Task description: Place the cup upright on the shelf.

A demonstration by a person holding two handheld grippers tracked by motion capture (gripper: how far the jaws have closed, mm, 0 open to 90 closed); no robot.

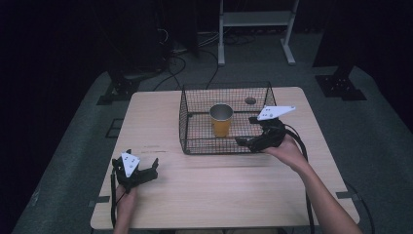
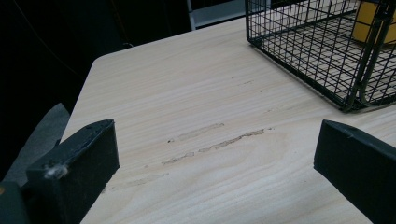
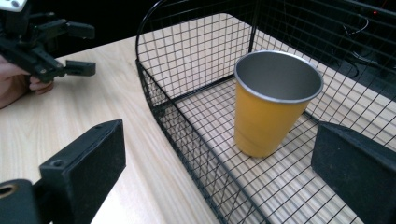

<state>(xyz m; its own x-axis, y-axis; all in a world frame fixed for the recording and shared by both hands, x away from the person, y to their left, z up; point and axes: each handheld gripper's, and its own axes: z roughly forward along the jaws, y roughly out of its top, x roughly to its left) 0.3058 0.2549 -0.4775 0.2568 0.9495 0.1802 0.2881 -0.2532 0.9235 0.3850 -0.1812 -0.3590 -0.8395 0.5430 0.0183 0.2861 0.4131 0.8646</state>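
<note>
A yellow metal cup (image 1: pixel 221 122) (image 3: pixel 273 107) stands upright and empty inside a black wire basket (image 1: pixel 185 122) (image 3: pixel 187 60) in the middle of the light wood table (image 1: pixel 219 190). My right gripper (image 1: pixel 246 130) (image 3: pixel 219 158) is open at the basket's front right corner. One jaw hangs outside over the table and the other over the basket floor, short of the cup. My left gripper (image 1: pixel 142 160) (image 2: pixel 215 154) (image 3: pixel 81 49) is open over bare wood at the front left, holding nothing. In the left gripper view the basket (image 2: pixel 303 51) lies ahead to the right.
A round hole (image 1: pixel 250 101) sits in the tabletop behind the basket. Past the far edge are a white metal frame (image 1: pixel 255 19), dark stand bases (image 1: pixel 338 85) and cables on grey floor. Scuff marks (image 2: pixel 215 140) streak the wood between the left jaws.
</note>
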